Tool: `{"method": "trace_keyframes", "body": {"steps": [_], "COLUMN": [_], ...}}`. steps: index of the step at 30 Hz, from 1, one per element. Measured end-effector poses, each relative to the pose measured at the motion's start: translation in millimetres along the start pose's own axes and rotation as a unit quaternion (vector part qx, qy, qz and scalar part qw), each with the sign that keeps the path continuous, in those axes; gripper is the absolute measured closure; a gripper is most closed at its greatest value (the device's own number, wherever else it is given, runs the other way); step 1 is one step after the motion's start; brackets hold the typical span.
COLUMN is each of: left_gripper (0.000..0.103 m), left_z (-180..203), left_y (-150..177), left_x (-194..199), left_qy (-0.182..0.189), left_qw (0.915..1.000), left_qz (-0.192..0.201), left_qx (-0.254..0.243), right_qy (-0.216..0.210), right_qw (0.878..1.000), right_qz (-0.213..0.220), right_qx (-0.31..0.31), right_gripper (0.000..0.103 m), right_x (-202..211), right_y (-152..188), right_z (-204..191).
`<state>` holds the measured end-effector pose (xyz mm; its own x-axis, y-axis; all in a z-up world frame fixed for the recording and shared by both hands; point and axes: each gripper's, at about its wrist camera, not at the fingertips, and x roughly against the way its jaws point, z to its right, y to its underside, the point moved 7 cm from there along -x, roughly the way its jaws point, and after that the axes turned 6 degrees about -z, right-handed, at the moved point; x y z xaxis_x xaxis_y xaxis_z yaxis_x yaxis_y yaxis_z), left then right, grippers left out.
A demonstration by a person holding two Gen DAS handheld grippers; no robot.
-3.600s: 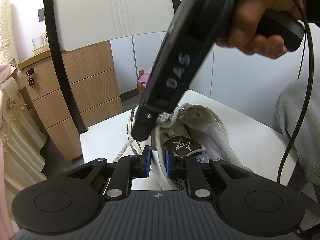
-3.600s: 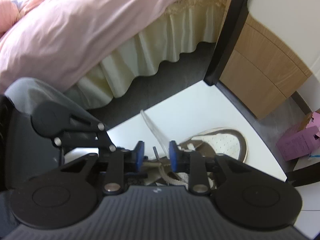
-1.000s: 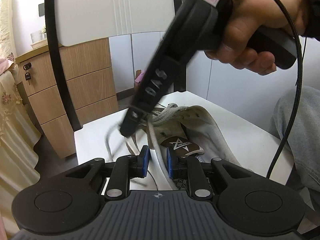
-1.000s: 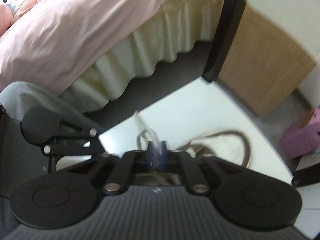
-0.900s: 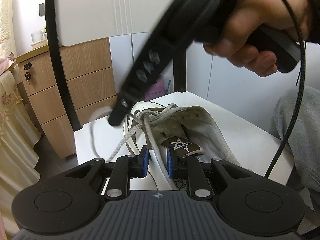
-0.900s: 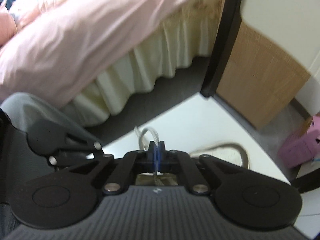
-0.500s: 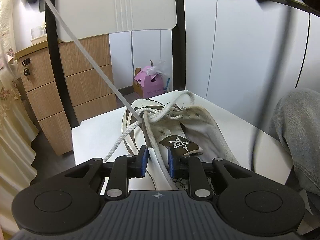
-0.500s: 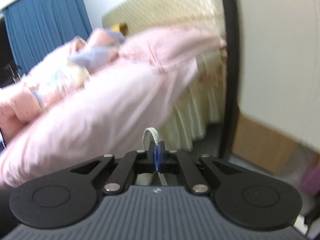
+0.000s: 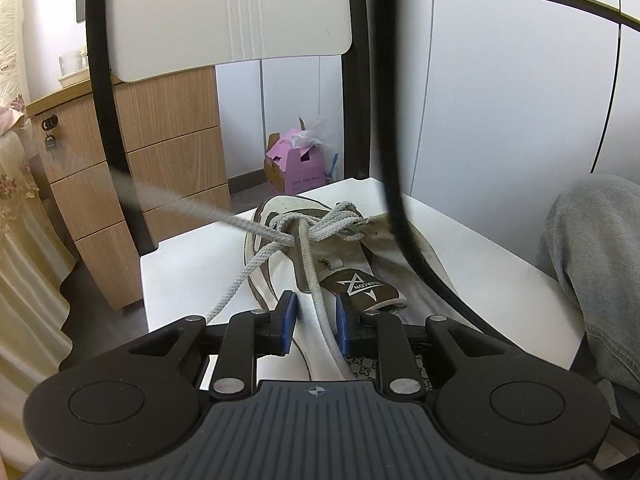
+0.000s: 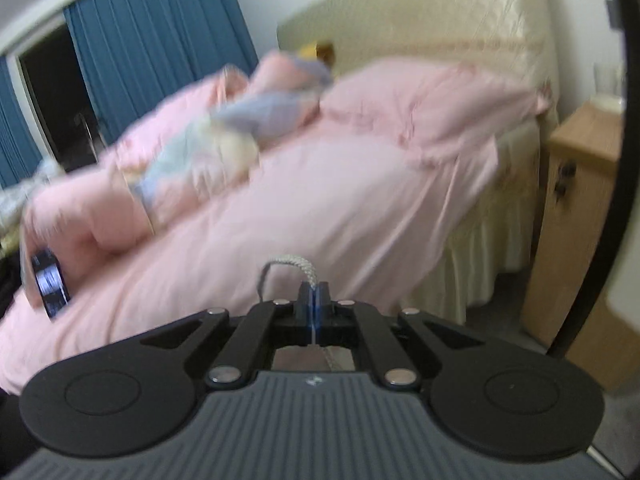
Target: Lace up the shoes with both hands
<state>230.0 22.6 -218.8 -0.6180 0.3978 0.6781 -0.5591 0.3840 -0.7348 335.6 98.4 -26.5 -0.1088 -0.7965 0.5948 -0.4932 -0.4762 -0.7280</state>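
White lace [image 10: 306,266] pinched in raised right gripper [image 10: 313,300], left gripper [image 9: 313,322] angled down, narrowly parted around shoe [image 9: 320,248] lace.

Left gripper [image 9: 313,322]: angled downward, jaws slightly apart, a lace strand running loosely between the pads. Right gripper [image 10: 312,294]: jaws pressed together, pinching a lace.

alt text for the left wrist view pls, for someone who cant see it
A white and brown shoe lies on a white table with its grey lace running back between the pads of the left gripper, which do not close on it. Another stretch of lace is pulled taut up to the left, blurred. Behind stand a wooden drawer unit and a pink box.
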Motion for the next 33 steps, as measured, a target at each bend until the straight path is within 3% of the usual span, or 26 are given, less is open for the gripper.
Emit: {"method": "trace_keyframes", "body": {"steps": [6, 11, 13, 14, 15, 18, 25, 29, 33], "left_gripper": [0.080, 0.076, 0.074, 0.074, 0.073, 0.067, 0.056, 0.047, 0.040], "left_z": [-0.9, -1.9, -1.7, -1.9, -1.8, -1.5, -2.4, -2.0, -2.0], "left_y": [2.1, 3.5, 3.3, 3.2, 3.1, 2.2, 1.9, 1.7, -1.1], "left_x": [1.5, 3.0, 2.9, 2.9, 3.0, 2.5, 3.9, 5.1, 11.5], "left_qy": [-0.002, -0.004, -0.005, -0.005, -0.005, -0.012, -0.022, -0.022, -0.015], "left_qw": [1.0000, 1.0000, 0.9999, 0.9999, 0.9999, 0.9999, 0.9996, 0.9995, 0.9995], "left_qz": [0.000, -0.003, -0.004, -0.005, -0.006, -0.008, -0.013, -0.015, -0.007], "left_qx": [0.003, 0.007, 0.008, 0.008, 0.007, 0.005, 0.010, 0.018, 0.027], "right_qy": [0.006, 0.019, 0.021, 0.023, 0.025, 0.029, 0.055, 0.095, 0.148], "right_qw": [0.992, 0.982, 0.978, 0.977, 0.976, 0.975, 0.985, 0.991, 0.986], "right_qz": [-0.126, -0.189, -0.207, -0.213, -0.215, -0.220, -0.162, -0.094, -0.023], "right_qx": [-0.007, -0.008, -0.008, -0.007, -0.001, 0.014, 0.013, -0.020, -0.072], "right_gripper": [0.100, 0.096, 0.065, 0.034, 0.022, 0.013, 0.010, 0.003, 0.000], "right_x": [-60.0, -85.0, -88.4, -89.0, -88.4, -80.9, -31.8, 16.2, 64.7], "right_y": [47.7, 76.1, 82.3, 83.5, 83.5, 79.5, 55.4, 52.6, 71.5], "right_z": [0.0, 4.8, 5.8, 4.4, 1.9, -6.1, -4.6, 13.2, 39.6]}}
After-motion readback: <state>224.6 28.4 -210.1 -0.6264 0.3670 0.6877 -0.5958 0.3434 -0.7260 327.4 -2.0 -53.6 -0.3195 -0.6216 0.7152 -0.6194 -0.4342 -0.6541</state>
